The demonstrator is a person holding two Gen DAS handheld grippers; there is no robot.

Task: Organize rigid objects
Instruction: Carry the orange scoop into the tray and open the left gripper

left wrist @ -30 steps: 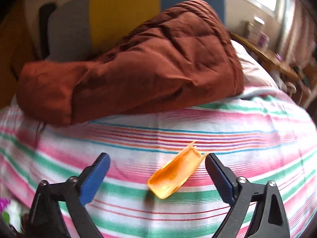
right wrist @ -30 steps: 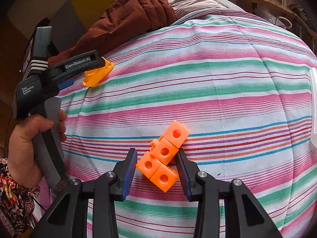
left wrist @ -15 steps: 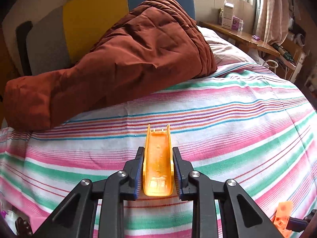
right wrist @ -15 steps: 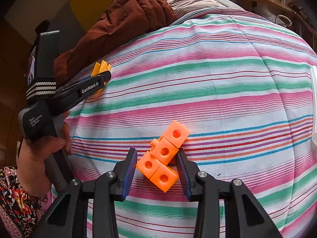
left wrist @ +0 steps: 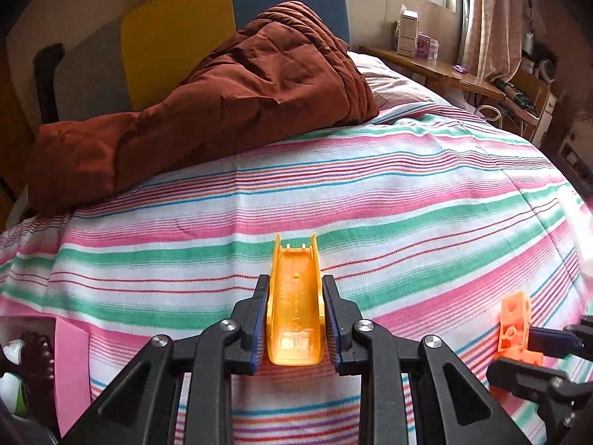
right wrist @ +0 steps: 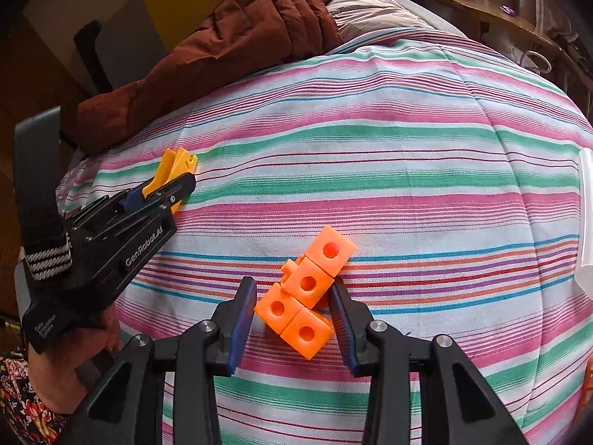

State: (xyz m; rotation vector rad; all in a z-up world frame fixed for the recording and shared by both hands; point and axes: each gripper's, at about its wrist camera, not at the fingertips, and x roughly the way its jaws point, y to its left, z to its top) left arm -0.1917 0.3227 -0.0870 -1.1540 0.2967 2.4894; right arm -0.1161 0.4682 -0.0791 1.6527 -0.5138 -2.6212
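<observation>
A yellow-orange plastic trough piece points straight ahead between my left fingers, and my left gripper is shut on its two side walls over the striped bedsheet. The right wrist view shows that same left gripper at the left with the trough piece sticking out past its tips. A cluster of orange cubes with round holes lies on the sheet, and my right gripper is shut on it, a pad against each side. The cubes also show at the left wrist view's right edge.
A rust-brown quilt is heaped across the far side of the bed, with a pale pillow behind it. A wooden shelf with boxes runs under the window. A white container's edge shows at the right. A person's hand holds the left gripper.
My left gripper closed on the trough piece, which had lain askew between its open fingers, and has carried it toward the cubes. The right gripper and the cubes have not moved.
</observation>
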